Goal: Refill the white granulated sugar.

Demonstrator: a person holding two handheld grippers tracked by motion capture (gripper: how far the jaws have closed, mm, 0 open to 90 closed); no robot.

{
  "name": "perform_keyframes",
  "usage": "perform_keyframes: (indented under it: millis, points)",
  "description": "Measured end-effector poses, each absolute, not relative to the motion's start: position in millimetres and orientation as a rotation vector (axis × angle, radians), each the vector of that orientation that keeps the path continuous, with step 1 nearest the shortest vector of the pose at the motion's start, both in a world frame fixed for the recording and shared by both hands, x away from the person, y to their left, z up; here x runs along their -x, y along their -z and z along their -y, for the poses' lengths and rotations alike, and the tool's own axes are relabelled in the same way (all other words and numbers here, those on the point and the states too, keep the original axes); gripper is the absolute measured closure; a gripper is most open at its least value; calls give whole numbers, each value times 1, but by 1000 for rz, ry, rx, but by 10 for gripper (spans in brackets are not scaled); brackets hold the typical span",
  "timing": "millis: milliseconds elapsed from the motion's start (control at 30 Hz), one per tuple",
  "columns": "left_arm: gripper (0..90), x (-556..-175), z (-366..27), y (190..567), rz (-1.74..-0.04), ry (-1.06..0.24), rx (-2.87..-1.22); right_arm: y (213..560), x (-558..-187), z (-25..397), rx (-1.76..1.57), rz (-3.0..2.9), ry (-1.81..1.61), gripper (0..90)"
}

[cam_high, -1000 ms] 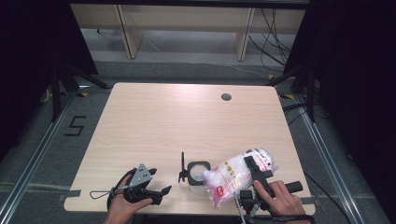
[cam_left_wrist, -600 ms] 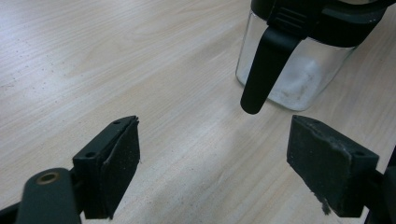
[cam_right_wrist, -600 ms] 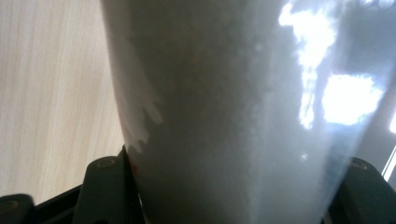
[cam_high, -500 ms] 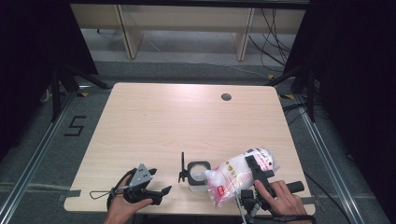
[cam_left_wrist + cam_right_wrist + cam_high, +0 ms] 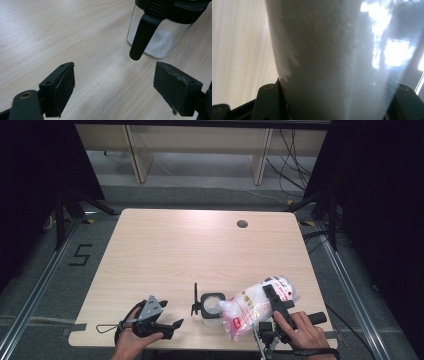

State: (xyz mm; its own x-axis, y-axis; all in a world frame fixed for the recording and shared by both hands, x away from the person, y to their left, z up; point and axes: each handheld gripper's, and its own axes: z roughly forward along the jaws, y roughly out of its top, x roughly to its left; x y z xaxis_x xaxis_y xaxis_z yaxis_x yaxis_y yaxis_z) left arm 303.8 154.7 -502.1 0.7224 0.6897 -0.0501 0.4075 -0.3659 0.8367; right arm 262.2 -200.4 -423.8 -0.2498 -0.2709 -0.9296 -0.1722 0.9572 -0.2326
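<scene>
Low in the high view, just right of centre, we see a clear plastic bag [image 5: 255, 307] packed with white grains, lying tilted with its lower end toward the bottom of the frame and its upper end toward the right. A red and white label shows on its lower part. The right gripper [image 5: 276, 306] pinches this bag across its middle, its black jaws pressed against either side.

Touching or just beside the bag's left end stands a small clear glass jar [image 5: 212, 308] with a black rim; its black lid [image 5: 195, 300] stands swung up at its left. From above we cannot tell how full the jar is.

The left gripper view settles that: the jar [image 5: 162, 35] sits in the upper right of the frame, and a thin layer of white grains lies at its bottom, the rest of the glass looking empty. A black clasp [image 5: 145, 32] hangs down its front from the rim. The left gripper [image 5: 115, 92] has its jaws spread wide with bare wooden table [image 5: 50, 37] between them, holding nothing; in the high view it [image 5: 172, 325] lies low at the lower left, near the jar but apart from it.

The right gripper view gives us the bag [image 5: 337, 62] close up: white granular contents behind glossy film, with light reflections in the upper right and the jaw tips hugging it at the bottom edge.
</scene>
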Motion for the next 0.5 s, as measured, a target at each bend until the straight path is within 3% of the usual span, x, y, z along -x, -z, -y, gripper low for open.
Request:
perform_keyframes:
  millis: [500]
  points:
    - [168,-303,-154,501,-847,-375,-2004,426,-265,200,358,-1823,63,401]
